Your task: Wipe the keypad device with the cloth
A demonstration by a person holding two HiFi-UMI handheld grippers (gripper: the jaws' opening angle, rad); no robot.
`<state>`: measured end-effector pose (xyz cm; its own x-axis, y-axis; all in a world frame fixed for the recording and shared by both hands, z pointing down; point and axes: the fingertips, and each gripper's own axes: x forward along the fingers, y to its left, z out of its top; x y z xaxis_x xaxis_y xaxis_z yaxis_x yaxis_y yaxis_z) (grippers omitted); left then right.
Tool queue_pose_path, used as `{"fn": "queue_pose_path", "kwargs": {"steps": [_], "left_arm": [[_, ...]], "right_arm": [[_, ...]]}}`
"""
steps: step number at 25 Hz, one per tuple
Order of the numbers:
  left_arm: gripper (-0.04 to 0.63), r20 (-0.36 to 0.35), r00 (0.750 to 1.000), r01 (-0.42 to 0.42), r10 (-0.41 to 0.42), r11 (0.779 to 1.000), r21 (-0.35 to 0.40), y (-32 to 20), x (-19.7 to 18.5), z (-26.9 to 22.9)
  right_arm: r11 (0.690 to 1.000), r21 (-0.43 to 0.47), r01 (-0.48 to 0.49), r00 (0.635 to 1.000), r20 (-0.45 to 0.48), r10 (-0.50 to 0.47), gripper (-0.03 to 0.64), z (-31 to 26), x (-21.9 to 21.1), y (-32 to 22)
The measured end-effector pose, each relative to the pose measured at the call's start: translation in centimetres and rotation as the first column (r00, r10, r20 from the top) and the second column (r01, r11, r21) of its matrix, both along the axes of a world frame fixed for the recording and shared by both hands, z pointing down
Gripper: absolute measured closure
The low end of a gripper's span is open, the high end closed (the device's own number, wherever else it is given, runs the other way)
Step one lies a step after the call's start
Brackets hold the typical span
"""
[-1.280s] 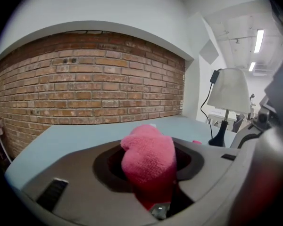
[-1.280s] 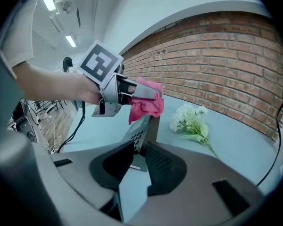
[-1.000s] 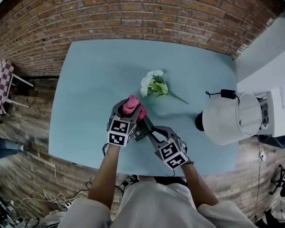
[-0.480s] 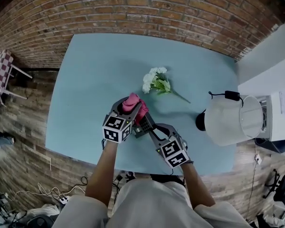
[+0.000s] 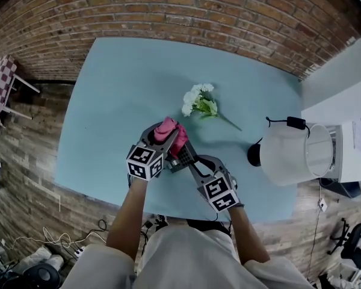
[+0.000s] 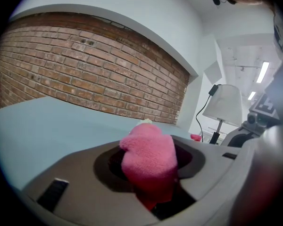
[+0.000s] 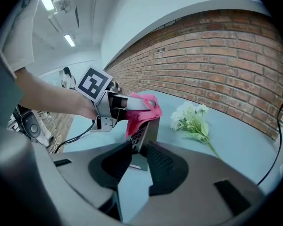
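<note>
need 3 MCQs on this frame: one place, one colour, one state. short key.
1. Where does the lamp stand?
A. On the table, to the right of the flowers
B. At the table's left edge
C. On the floor

2. What colour is the cloth?
A. Blue
B. Pink
C. Green

3. What state is the left claw in?
A. Open and empty
B. Shut on the cloth
C. Shut on a flower stem

Key:
1 A: the head view shows the lamp's white shade over the table's right part, past the flowers.
2 B: the cloth is pink in both gripper views and in the head view.
3 B: the left gripper view shows the cloth bunched and pinched between the jaws.
</note>
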<state>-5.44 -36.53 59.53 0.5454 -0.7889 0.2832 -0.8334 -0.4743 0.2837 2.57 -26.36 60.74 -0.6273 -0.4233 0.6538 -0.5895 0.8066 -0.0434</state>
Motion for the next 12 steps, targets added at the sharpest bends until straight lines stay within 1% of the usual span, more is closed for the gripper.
{"fn": "queue_pose_path", "kwargs": {"steps": [3,6,9,12], "left_arm": [[0.368,-0.006,1.000,0.011,-0.011,1.000,0.002,0.4,-0.3,0.2],[0.368,0.015,1.000,0.009,-0.009,1.000,-0.011,0.9,-0.8,0.8],[0.368,0.044,0.999,0.014,-0.012,0.999,-0.043,1.6,-1.9,2.1],[0.370,0.048,0.999,0.020,-0.016,0.996,-0.085,2.3,-2.6,3.2]], "right_arm": [[1.000,0.002,0.000,1.000,-0.006,0.000,0.492,0.0,0.0,0.0],[1.000,0.002,-0.003,1.000,-0.006,0.003,0.492,0.0,0.0,0.0],[1.000,0.001,-0.004,1.000,-0.005,0.004,0.492,-0.1,0.0,0.0],[1.000,0.002,-0.007,1.000,-0.009,0.007,0.492,-0.1,0.0,0.0]]}}
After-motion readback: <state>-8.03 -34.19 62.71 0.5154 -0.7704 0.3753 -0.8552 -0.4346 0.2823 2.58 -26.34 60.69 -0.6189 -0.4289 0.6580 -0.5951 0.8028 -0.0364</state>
